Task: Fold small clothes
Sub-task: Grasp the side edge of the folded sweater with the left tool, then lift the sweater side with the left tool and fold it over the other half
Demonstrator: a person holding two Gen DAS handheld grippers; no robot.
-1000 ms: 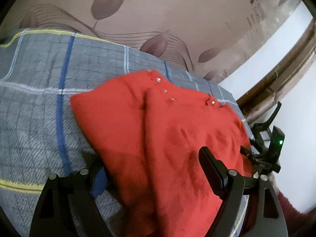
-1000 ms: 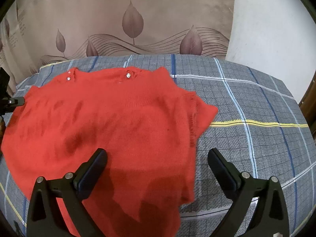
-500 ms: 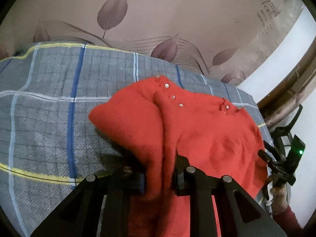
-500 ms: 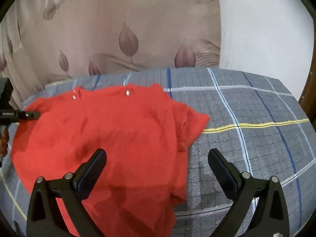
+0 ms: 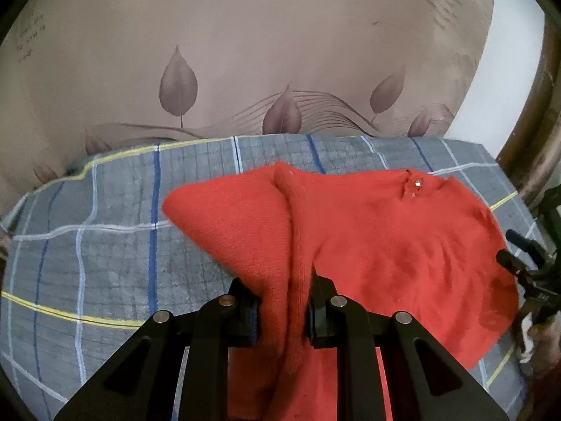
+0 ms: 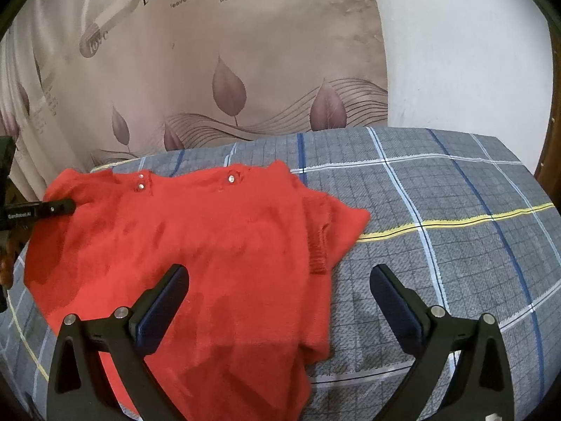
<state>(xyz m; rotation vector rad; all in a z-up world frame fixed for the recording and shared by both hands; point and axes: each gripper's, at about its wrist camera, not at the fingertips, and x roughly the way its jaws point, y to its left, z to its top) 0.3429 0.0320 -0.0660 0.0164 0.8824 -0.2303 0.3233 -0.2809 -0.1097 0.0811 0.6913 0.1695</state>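
Since a second ago the left gripper [image 5: 283,310] has gone from spread wide to pinching a ridge of the red sweater [image 5: 385,245], and it has lifted that side so the knit now tents up off the plaid blanket [image 5: 105,245]. Its pads press the fabric from both sides, with a fold of cloth hanging down between the arms. The right gripper [image 6: 277,298] has barely shifted; its jaws stand wide apart above the sweater's near hem and hold nothing. The sweater lies across the left half of the blanket in the right wrist view, neckline with its small studs [image 6: 231,178] toward the far edge by the leaf-patterned curtain [image 6: 228,84], one sleeve bunched toward the middle. By my reading, the first fold has begun: the raised side looks ready to be carried across the body.
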